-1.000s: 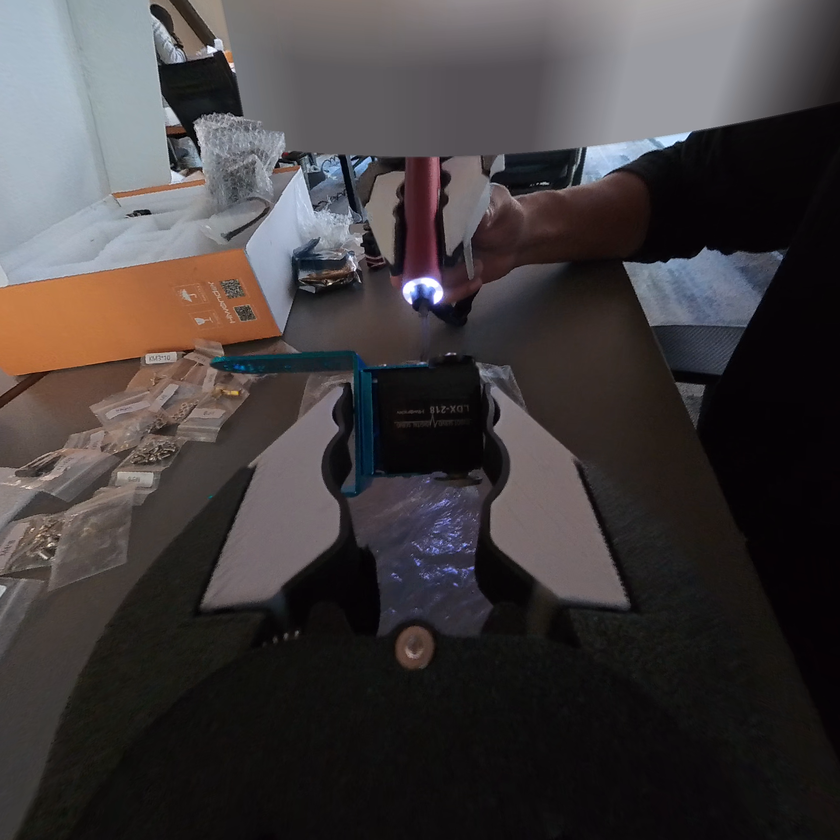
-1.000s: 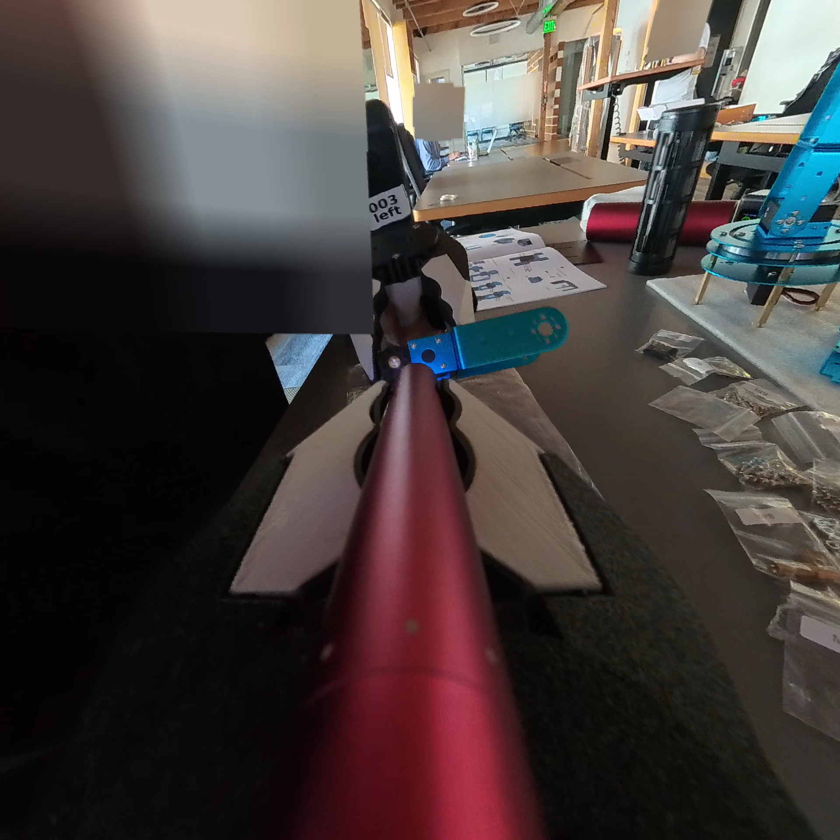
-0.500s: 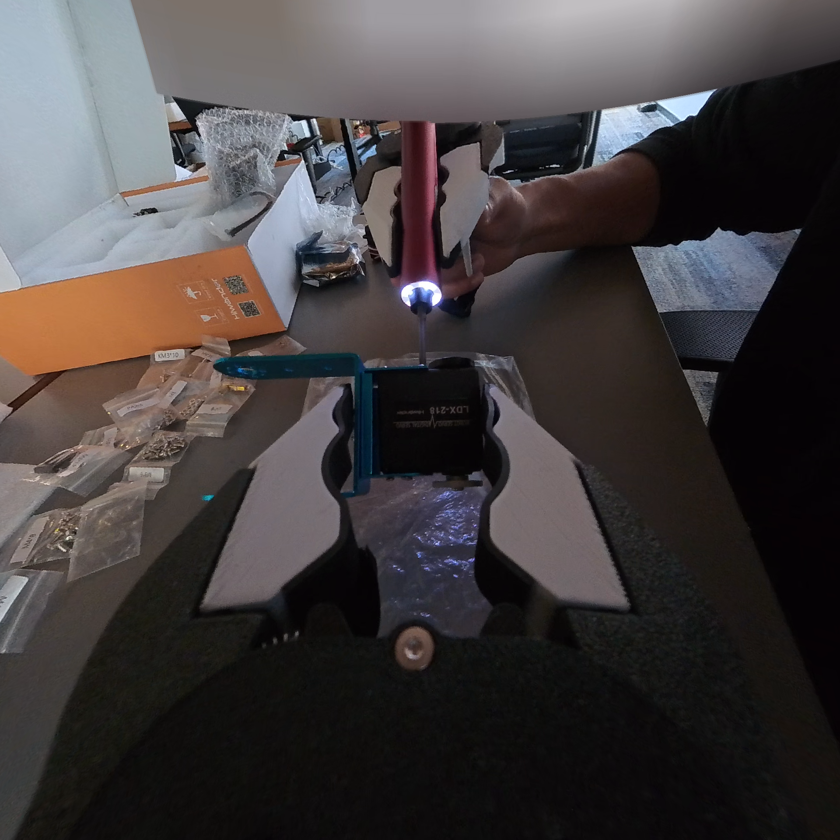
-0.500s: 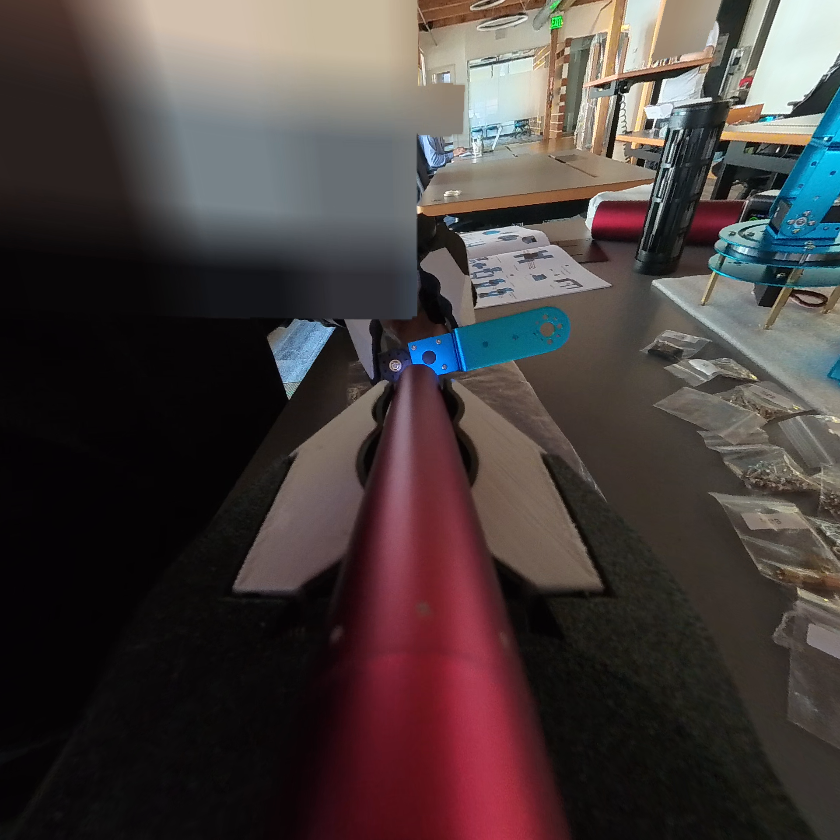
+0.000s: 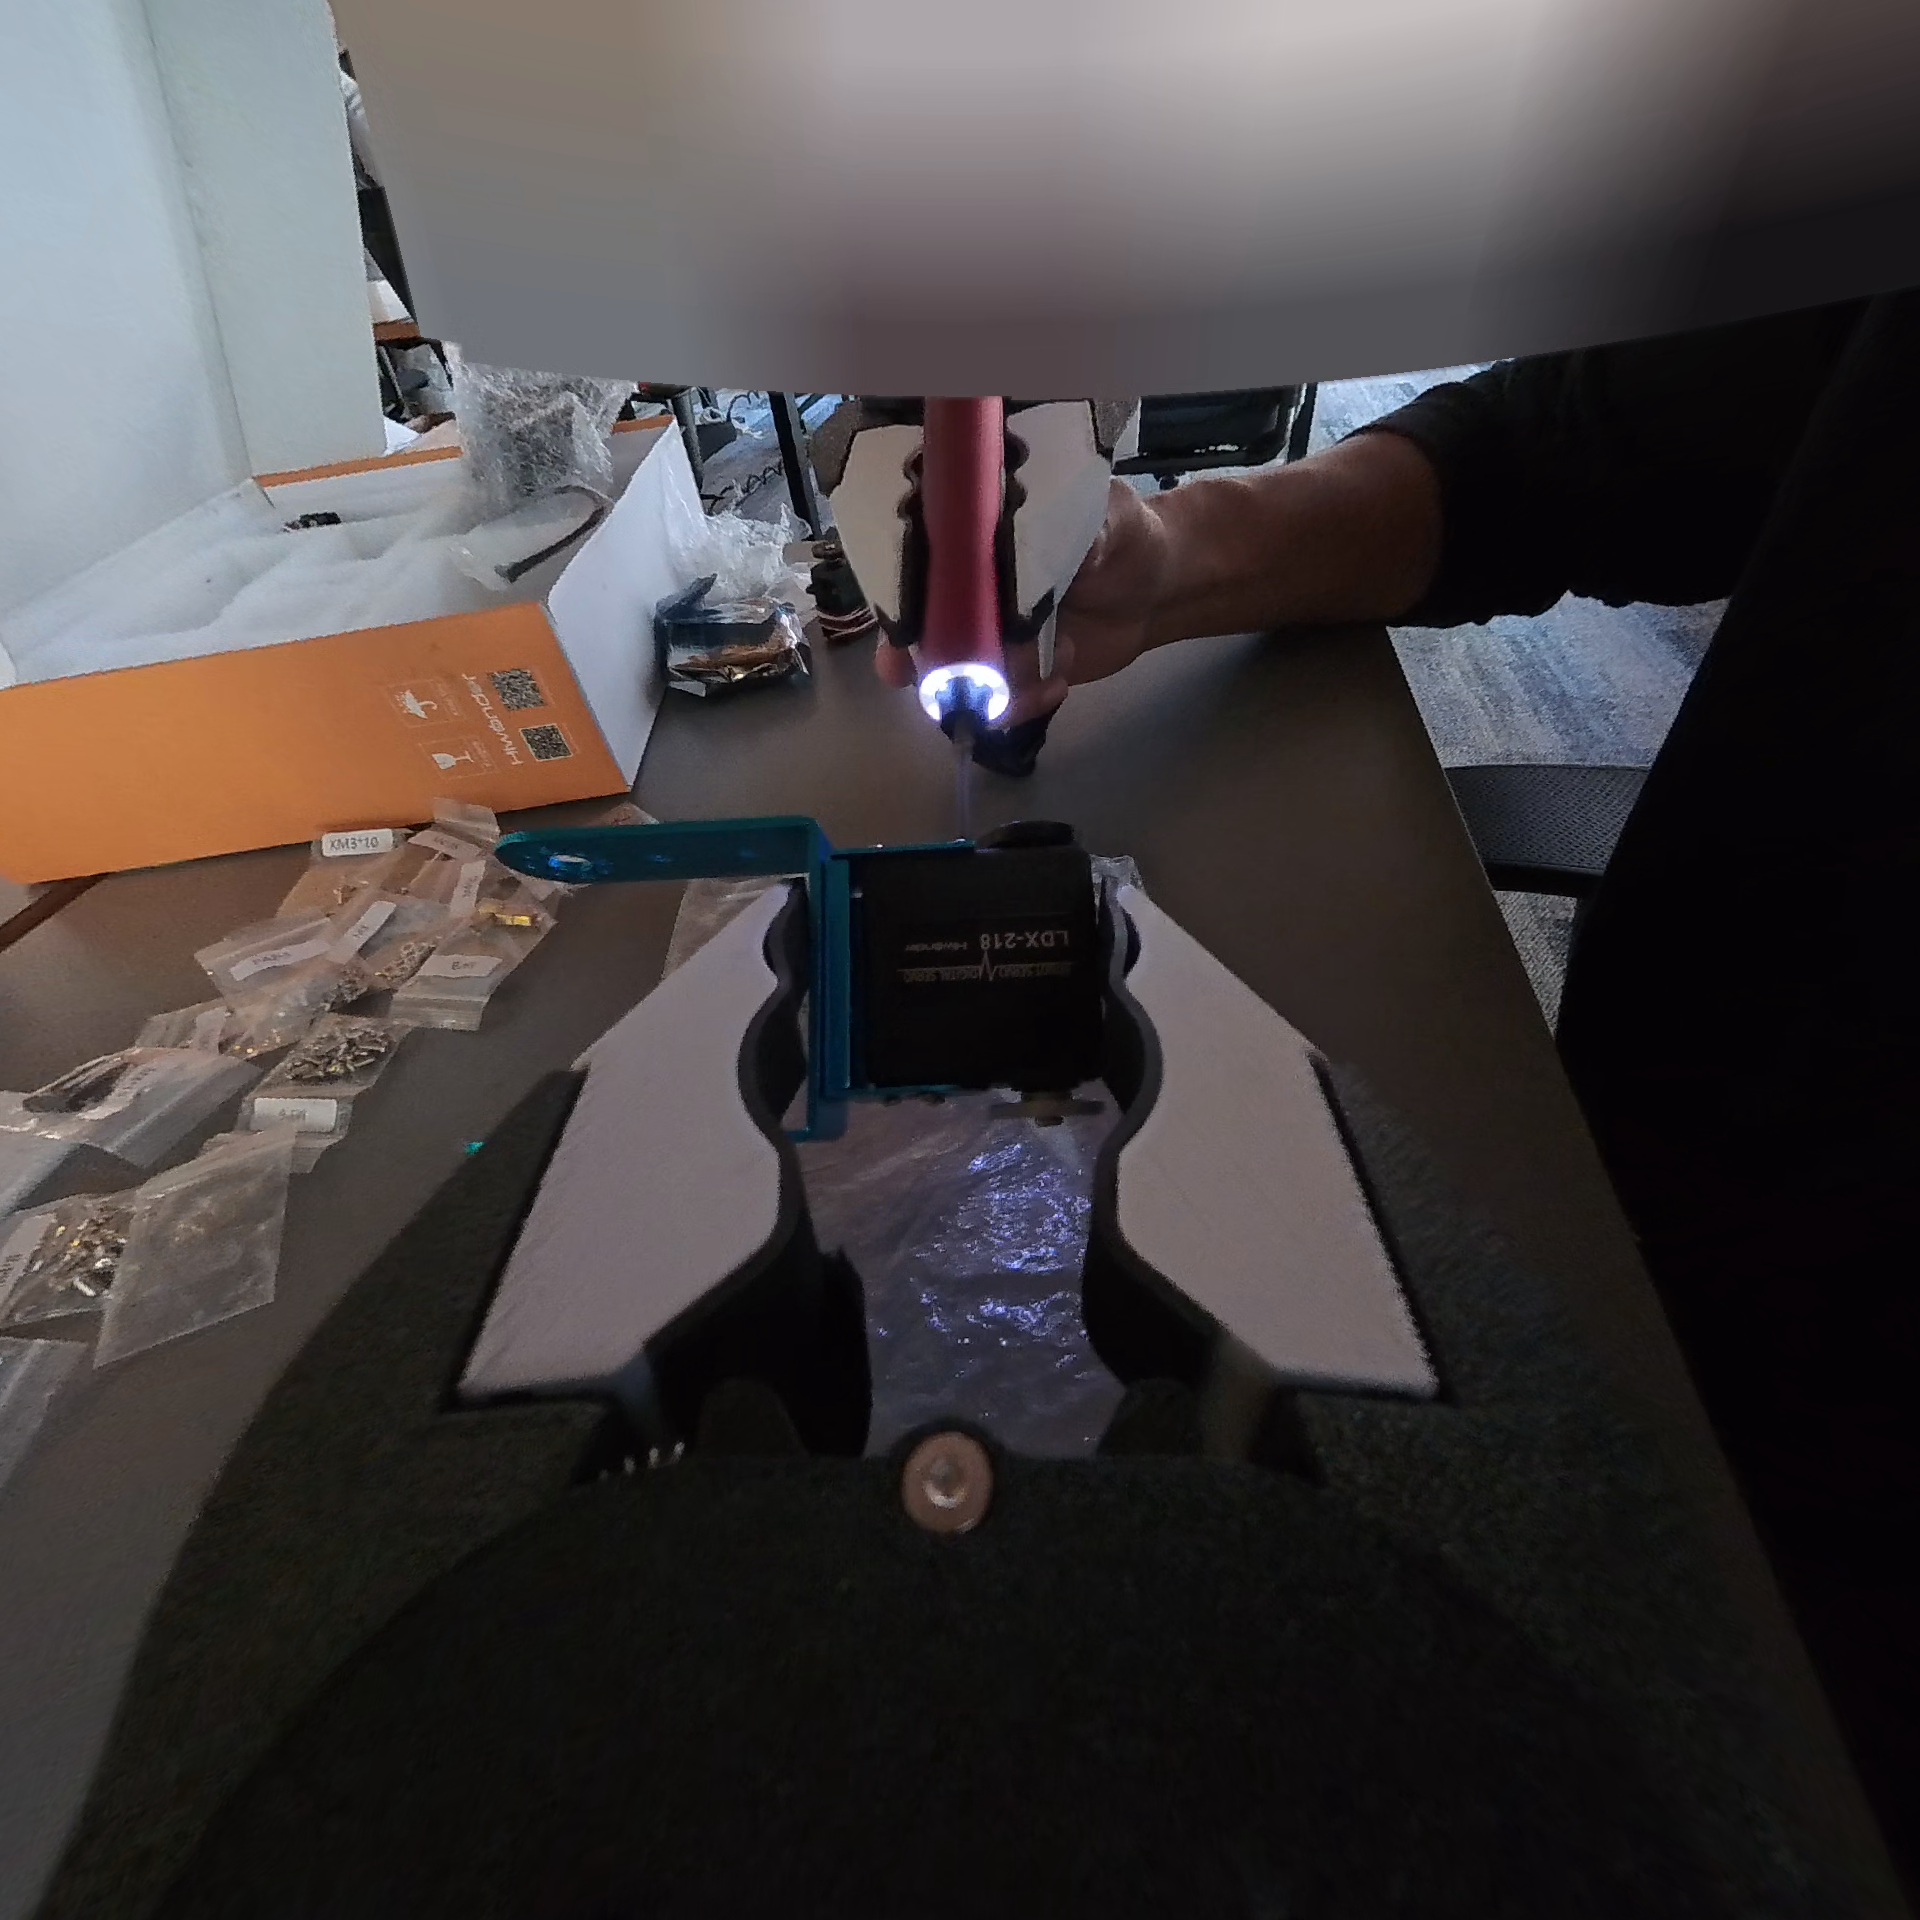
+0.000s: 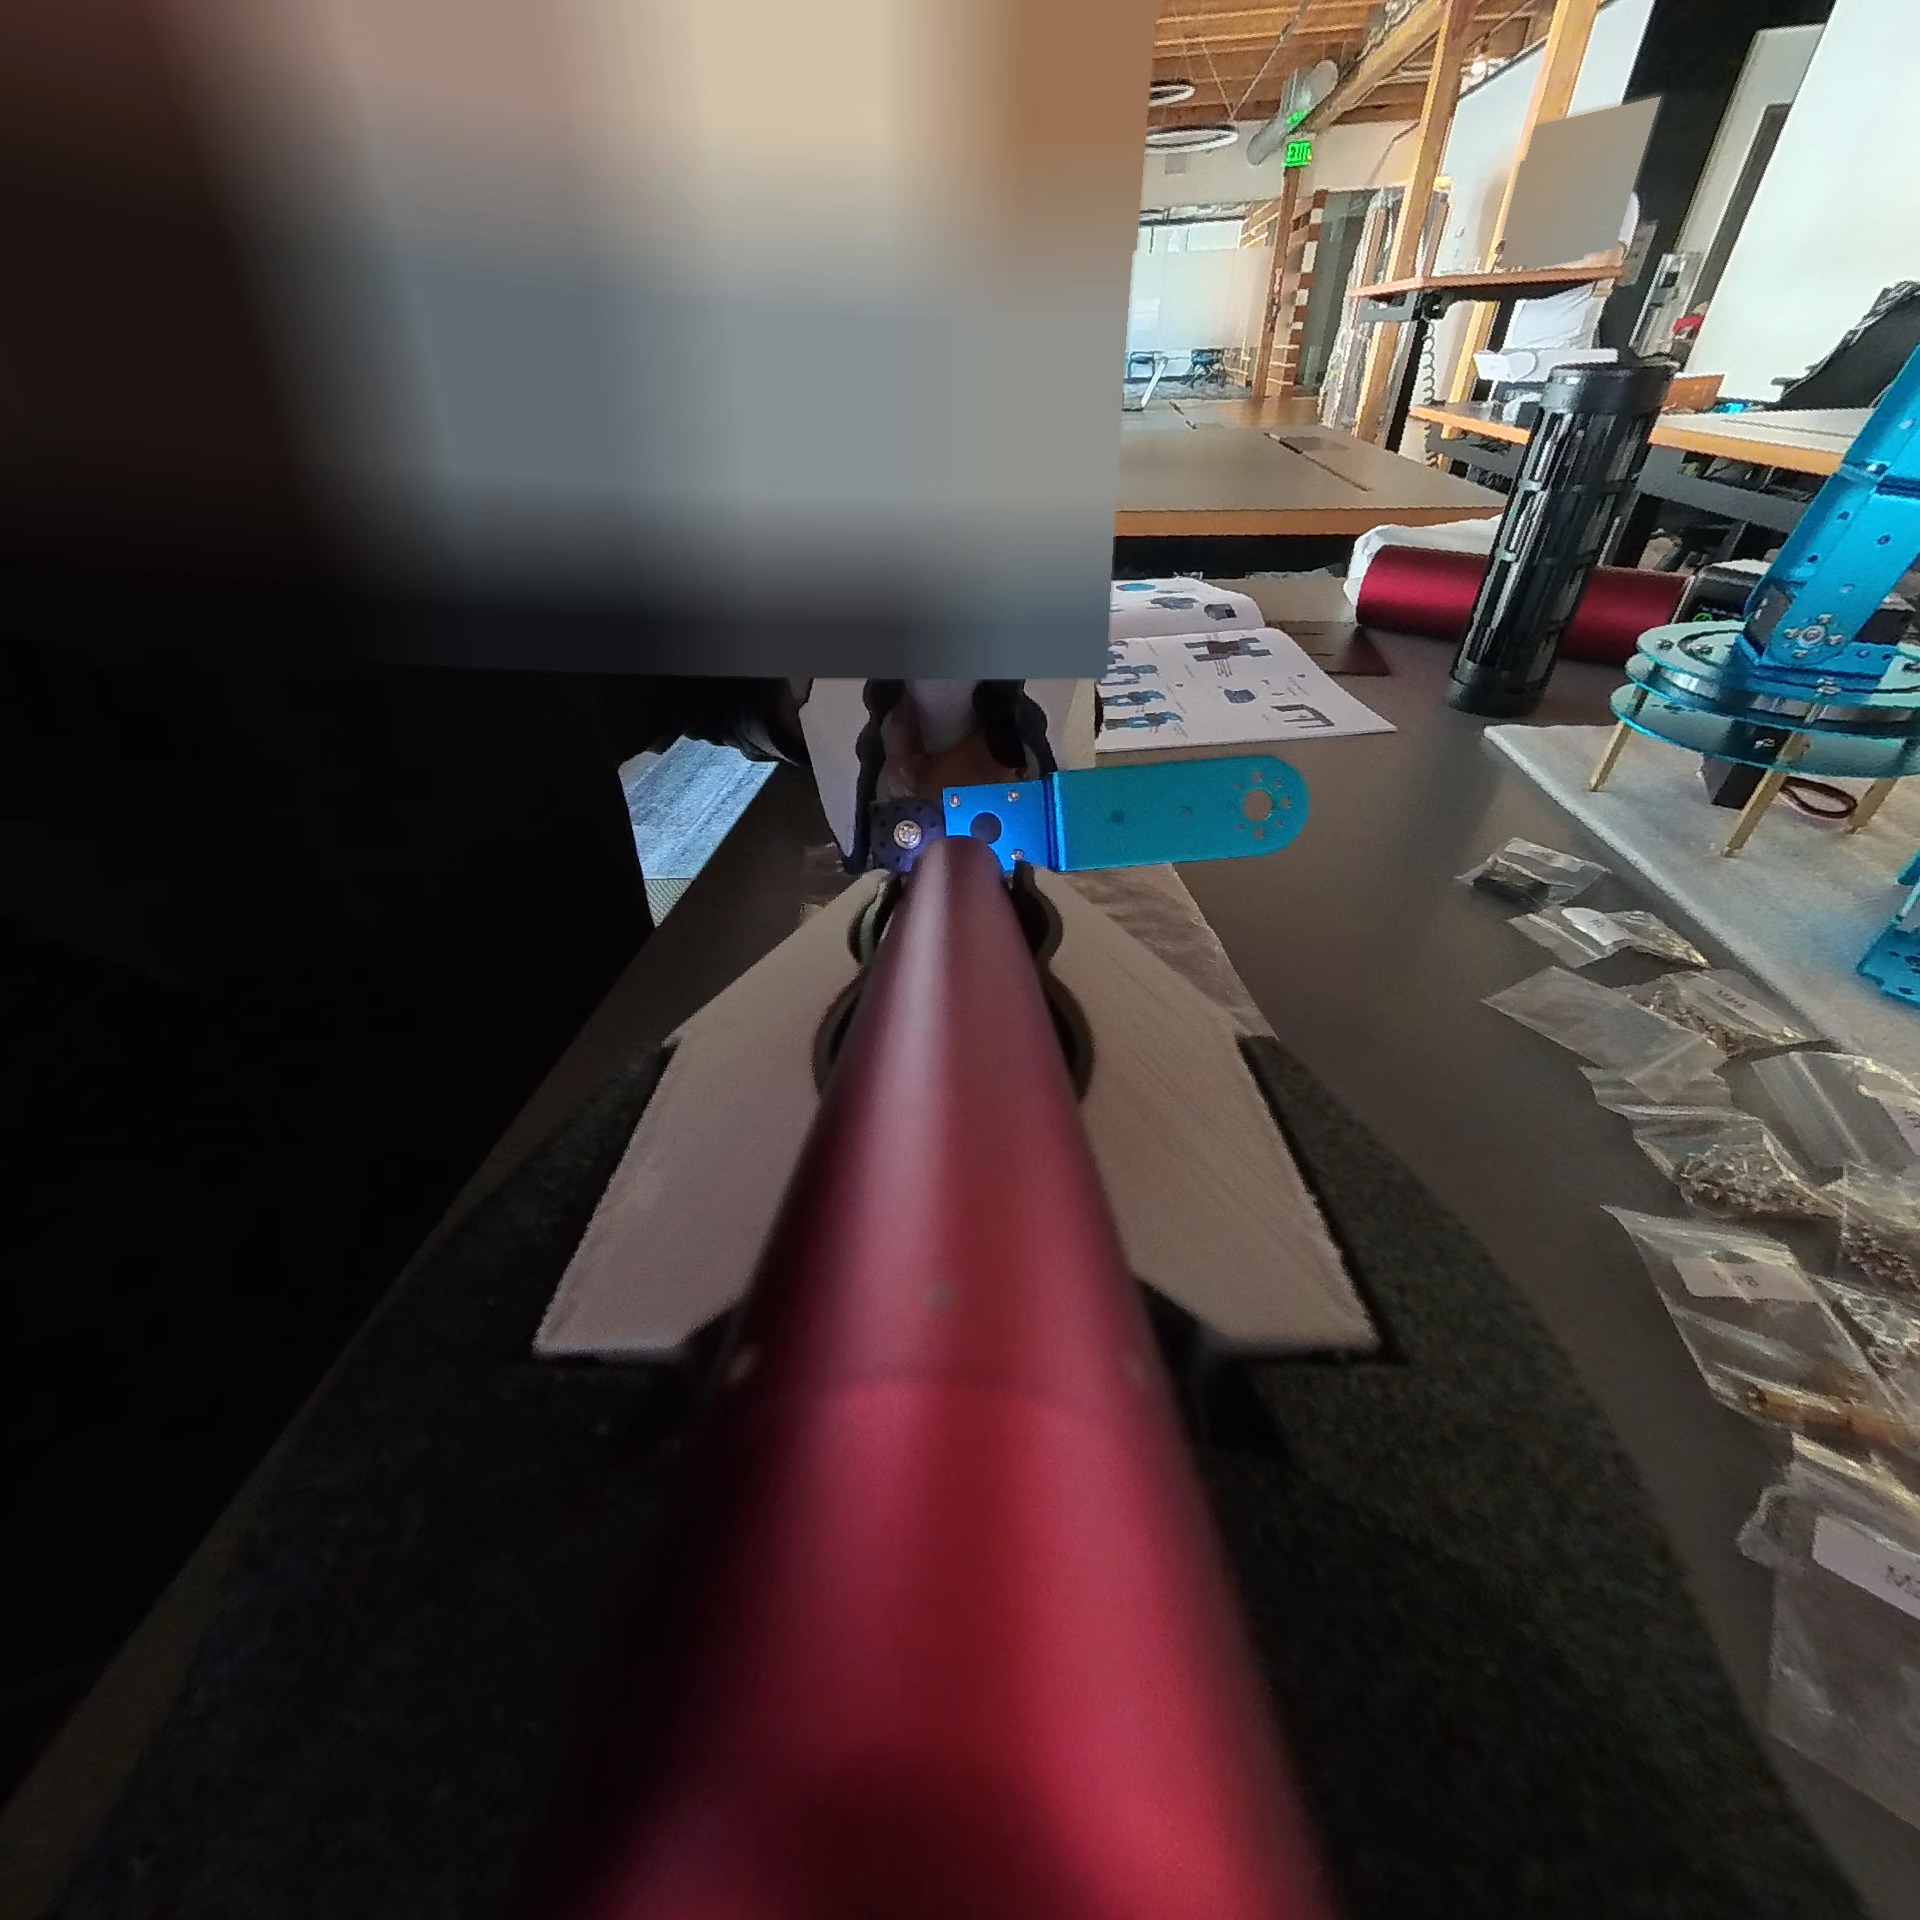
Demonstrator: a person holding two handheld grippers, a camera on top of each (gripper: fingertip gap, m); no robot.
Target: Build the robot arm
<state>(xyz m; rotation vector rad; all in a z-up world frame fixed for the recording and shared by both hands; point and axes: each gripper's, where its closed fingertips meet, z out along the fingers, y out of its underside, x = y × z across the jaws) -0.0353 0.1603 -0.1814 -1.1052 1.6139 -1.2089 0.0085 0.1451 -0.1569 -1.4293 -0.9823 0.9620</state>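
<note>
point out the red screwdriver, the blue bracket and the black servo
red screwdriver [image 6: 940, 1195]: right wrist view, on its barrel between the right gripper's fingers.
blue bracket [image 6: 1153, 814]: right wrist view, on its flat arm.
black servo [image 5: 982, 961]: left wrist view, on its labelled face, in the left gripper.

In the left wrist view, the servo motor [image 5: 982, 982] sits at frame centre between the fingers of the left hand-held gripper [image 5: 951, 997], a bracket [image 5: 727, 883] fixed along its left side with an arm reaching left. Plastic wrap [image 5: 966, 1247] lies on the table [image 5: 1299, 831] beneath it. Above centre, the right hand-held gripper [image 5: 966, 644] holds an electric screwdriver [image 5: 964, 551] whose bit points down to the servo's far top edge. An open box [image 5: 312, 686] stands at upper left; small parts bags [image 5: 260, 1039] lie at left below it.

In the right wrist view, an instruction booklet [image 6: 1216, 675] lies right of centre behind the bracket, a cylinder [image 6: 1548, 540] and a partly built arm [image 6: 1818, 623] at the right edge.
</note>
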